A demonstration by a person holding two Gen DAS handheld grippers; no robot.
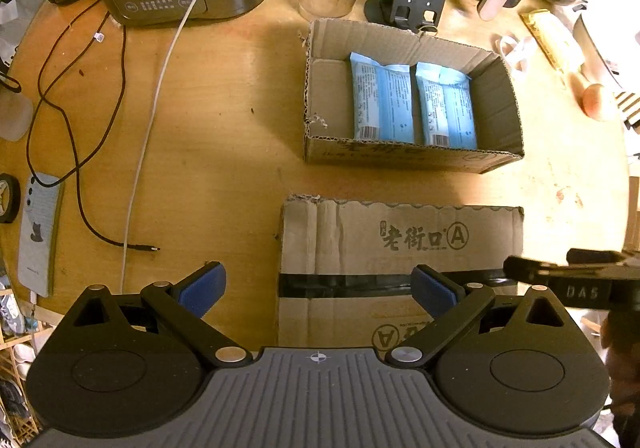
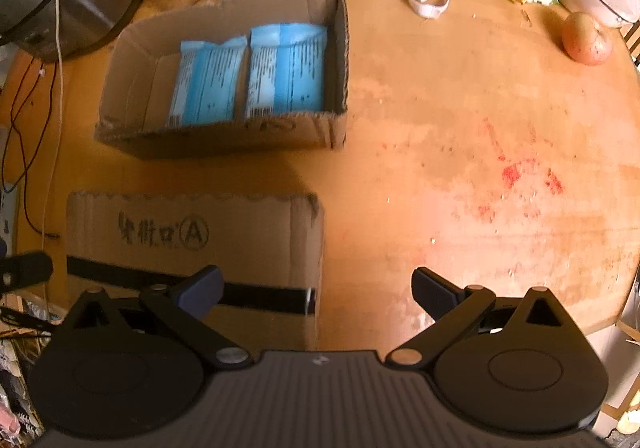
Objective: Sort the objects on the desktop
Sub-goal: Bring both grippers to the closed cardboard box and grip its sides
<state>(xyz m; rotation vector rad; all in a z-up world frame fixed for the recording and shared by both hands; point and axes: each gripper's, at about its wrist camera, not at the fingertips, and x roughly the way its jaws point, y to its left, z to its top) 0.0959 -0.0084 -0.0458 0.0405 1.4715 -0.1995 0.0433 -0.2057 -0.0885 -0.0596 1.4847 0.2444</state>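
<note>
Ahead of both grippers, the open cardboard box (image 1: 412, 155) holds two blue packets (image 1: 382, 101) side by side. Nearer, the flat cardboard lid (image 1: 400, 244) lies under the left gripper (image 1: 318, 288), whose jaws are spread wide, gripping nothing. The right gripper (image 2: 318, 290), just right of the lid, also gapes empty.
</note>
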